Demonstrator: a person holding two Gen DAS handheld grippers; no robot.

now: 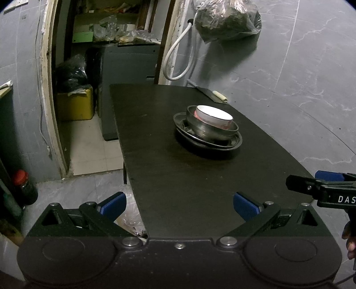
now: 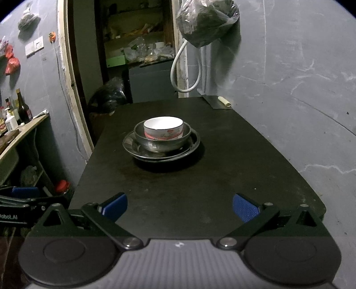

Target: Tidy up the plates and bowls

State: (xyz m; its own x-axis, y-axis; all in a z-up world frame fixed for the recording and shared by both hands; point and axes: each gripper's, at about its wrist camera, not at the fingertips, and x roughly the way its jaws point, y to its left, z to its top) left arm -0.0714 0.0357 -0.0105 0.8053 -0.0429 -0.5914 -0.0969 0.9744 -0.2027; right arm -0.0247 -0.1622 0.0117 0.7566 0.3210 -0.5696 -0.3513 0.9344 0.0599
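A white bowl with red print [image 1: 214, 116] [image 2: 163, 129] sits inside a steel bowl [image 1: 207, 130] [image 2: 160, 142]. The steel bowl stands on stacked steel plates [image 1: 231, 142] [image 2: 193, 142] in the middle of the black table [image 1: 178, 177] [image 2: 200, 189]. My left gripper [image 1: 179, 206] is open and empty at the table's near left edge. My right gripper [image 2: 179, 207] is open and empty over the near end, well short of the stack. The right gripper also shows at the right edge of the left wrist view [image 1: 320, 189].
A knife with a pale handle [image 1: 213, 94] [image 2: 220, 101] lies at the table's far right corner by the grey wall. A plastic bag [image 1: 224, 20] and a white hose [image 1: 178, 60] hang there. A doorway with cluttered shelves is behind. Bottles stand on a left counter [image 2: 22, 111].
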